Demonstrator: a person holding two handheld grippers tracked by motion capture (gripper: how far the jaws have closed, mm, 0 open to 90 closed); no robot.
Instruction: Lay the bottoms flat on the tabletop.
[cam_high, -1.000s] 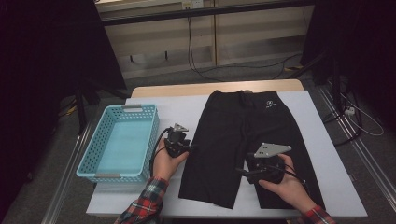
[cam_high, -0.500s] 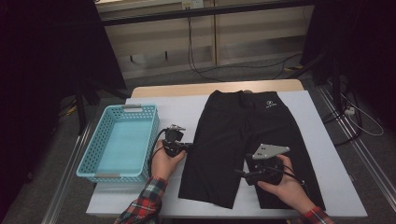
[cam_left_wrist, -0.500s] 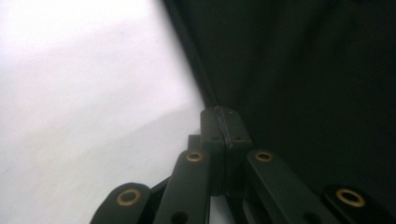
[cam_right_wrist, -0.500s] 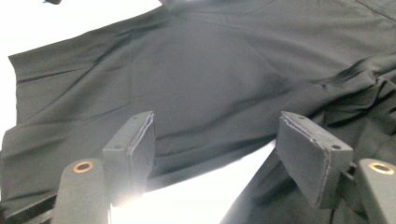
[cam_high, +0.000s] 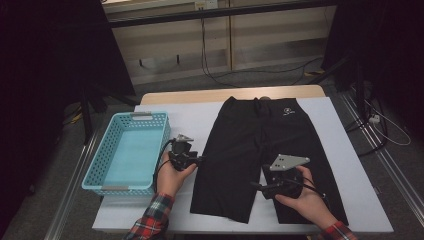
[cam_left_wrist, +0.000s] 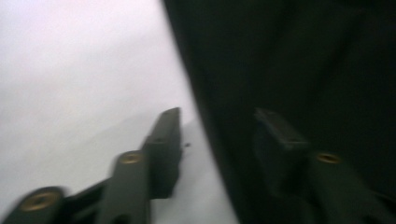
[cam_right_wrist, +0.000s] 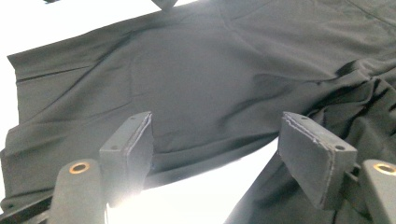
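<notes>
White desk (cam_high: 200, 117): black shorts (cam_high: 260, 150) flat at centre, basket (cam_high: 127, 152) left. My left tool (cam_high: 200, 160), jaws just opening, straddles the shorts' edge; right tool (cam_high: 256, 186) spread, nothing pinched.

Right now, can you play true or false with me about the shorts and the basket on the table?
1. The black shorts lie flat on the table. True.
2. The blue basket has clothes in it. False: it holds nothing.
3. The left gripper sits at the shorts' edge, jaws apart. True.
4. The right gripper holds a cup. False: its open jaws grip nothing.
5. The shorts have a small white logo. True.
</notes>
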